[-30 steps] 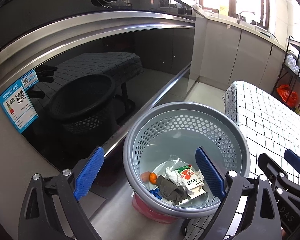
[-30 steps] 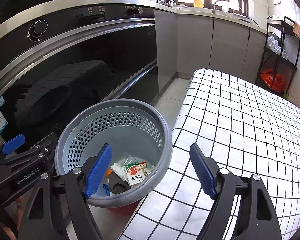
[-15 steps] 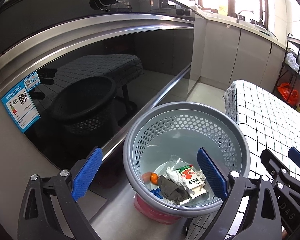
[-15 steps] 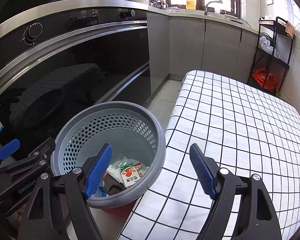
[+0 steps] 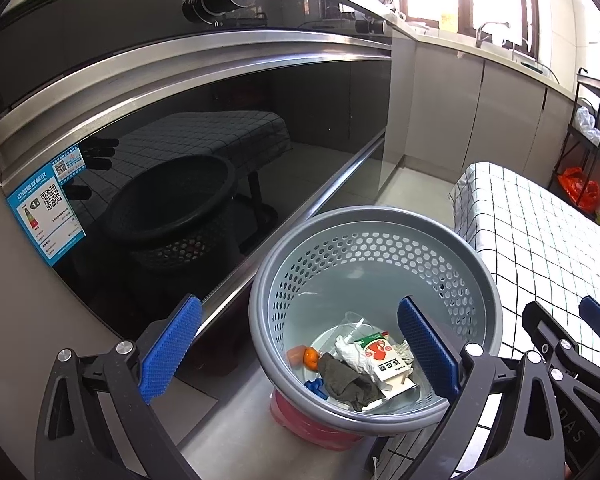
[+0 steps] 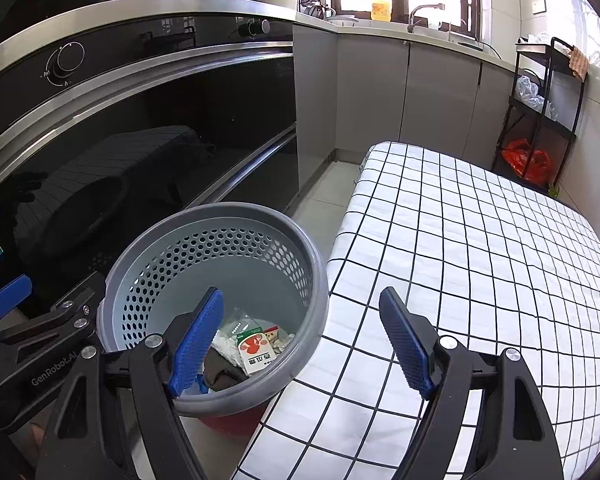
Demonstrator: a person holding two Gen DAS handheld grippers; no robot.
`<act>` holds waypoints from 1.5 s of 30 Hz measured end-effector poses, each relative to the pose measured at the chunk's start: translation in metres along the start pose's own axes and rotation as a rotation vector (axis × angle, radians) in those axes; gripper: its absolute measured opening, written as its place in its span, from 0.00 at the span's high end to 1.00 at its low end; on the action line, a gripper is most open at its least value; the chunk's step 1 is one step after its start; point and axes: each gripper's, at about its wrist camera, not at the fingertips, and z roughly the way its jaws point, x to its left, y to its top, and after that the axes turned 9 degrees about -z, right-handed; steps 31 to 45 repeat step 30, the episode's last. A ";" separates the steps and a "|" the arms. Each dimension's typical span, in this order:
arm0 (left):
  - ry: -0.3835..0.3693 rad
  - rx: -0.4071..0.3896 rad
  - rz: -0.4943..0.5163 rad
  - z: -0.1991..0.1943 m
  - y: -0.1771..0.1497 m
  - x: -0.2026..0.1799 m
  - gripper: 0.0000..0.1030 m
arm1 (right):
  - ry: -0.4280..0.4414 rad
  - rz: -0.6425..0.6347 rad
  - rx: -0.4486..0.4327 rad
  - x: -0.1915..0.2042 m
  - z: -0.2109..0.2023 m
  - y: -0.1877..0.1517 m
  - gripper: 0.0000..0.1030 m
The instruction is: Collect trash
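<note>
Both tongs hang empty over the round grey perforated plastic bin (image 5: pixel 374 216): our left tongs (image 5: pixel 300 350) are opening, a shade wider than a second ago with nothing between their blue pads, and our right tongs (image 6: pixel 302 342) stay moderately spread. That reads as a drop finished. Trash lies below the left tongs on the bin floor: a red-and-white printed carton (image 5: pixel 384 358), a dark crumpled rag (image 5: pixel 346 380), perhaps an orange peel (image 5: pixel 310 357). Our black-gridded white counter (image 6: pixel 480 264) looks bare.
</note>
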 end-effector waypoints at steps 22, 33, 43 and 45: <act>0.006 0.001 0.017 0.000 -0.002 -0.005 0.06 | 0.004 -0.006 0.000 0.002 0.000 0.001 0.26; 0.002 0.009 0.008 0.001 0.000 -0.003 0.06 | 0.002 -0.009 -0.001 0.001 0.000 0.001 0.26; 0.002 0.009 0.008 0.001 0.000 -0.003 0.06 | 0.002 -0.009 -0.001 0.001 0.000 0.001 0.26; 0.002 0.009 0.008 0.001 0.000 -0.003 0.06 | 0.002 -0.009 -0.001 0.001 0.000 0.001 0.26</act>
